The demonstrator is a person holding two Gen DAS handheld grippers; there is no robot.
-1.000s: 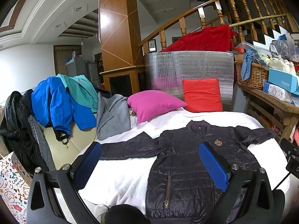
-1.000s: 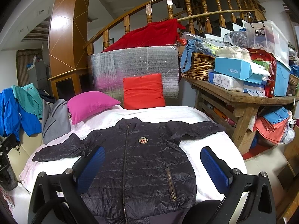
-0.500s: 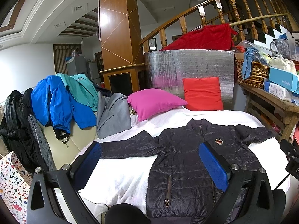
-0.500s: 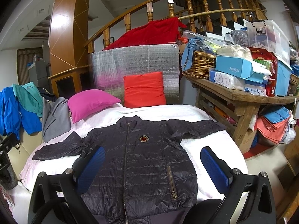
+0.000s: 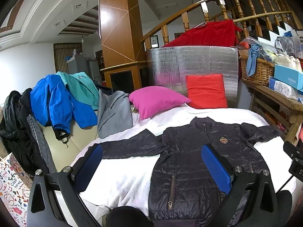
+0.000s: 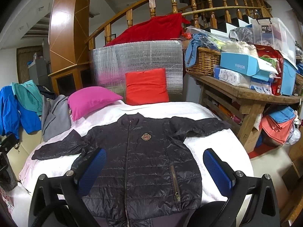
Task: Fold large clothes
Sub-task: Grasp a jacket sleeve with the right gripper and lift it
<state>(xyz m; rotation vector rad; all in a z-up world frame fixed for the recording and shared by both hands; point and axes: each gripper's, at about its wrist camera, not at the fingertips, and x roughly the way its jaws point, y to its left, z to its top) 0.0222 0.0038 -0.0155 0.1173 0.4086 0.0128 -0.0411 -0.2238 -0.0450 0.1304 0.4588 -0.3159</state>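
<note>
The jacket (image 6: 140,162) is spread flat on the bed (image 6: 206,147); both tongs (image 5: 151,162) (image 6: 153,164) are held released at 6 o'clock.

The jacket (image 6: 140,158) lies flat on the bed (image 6: 206,145), front up, collar toward the far end, sleeves spread to both sides. Two pillows (image 6: 90,102) sit behind it at the bed's head. Garments (image 5: 56,102) hang left of the bed. A loaded worktop (image 6: 246,94) stands to the right.
</note>
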